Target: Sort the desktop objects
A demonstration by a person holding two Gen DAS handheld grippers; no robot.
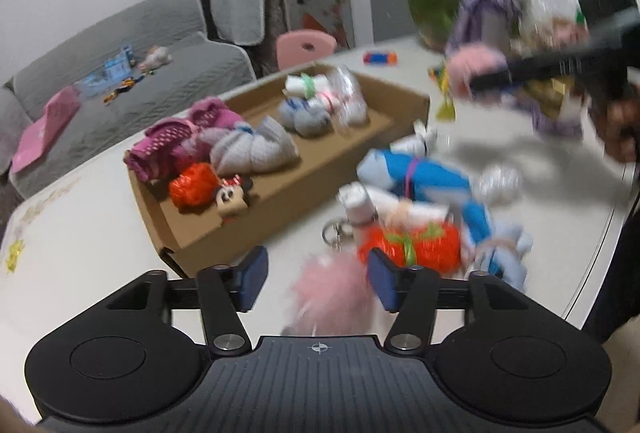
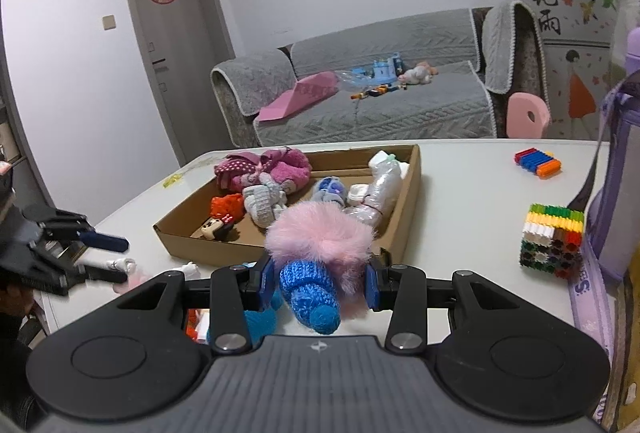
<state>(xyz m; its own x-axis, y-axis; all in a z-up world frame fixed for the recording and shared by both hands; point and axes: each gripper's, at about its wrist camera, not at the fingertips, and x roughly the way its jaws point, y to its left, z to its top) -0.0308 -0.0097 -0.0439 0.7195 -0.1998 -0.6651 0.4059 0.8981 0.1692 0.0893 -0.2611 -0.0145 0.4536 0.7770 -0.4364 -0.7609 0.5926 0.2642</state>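
In the left wrist view my left gripper (image 1: 318,281) is open, low over the white table. A blurred pink fluffy pompom (image 1: 332,301) lies between its fingers, and the pads do not press on it. Just ahead lie an orange mesh bundle (image 1: 412,245), a blue cloth bundle (image 1: 420,177) and a key ring (image 1: 334,229). My right gripper (image 2: 320,283) is shut on a second pink pompom (image 2: 320,237) with a blue knitted piece (image 2: 310,293) attached. It hangs near the front wall of the cardboard box (image 2: 412,193), which holds several soft bundles. The box (image 1: 200,229) stands left of the loose pile.
A cube of coloured bricks (image 2: 552,241) and a small striped brick block (image 2: 538,161) stand on the table to the right. A purple bottle with a strap (image 2: 616,193) is at the right edge. Behind the table are a pink chair (image 2: 526,115) and a grey sofa (image 2: 360,113).
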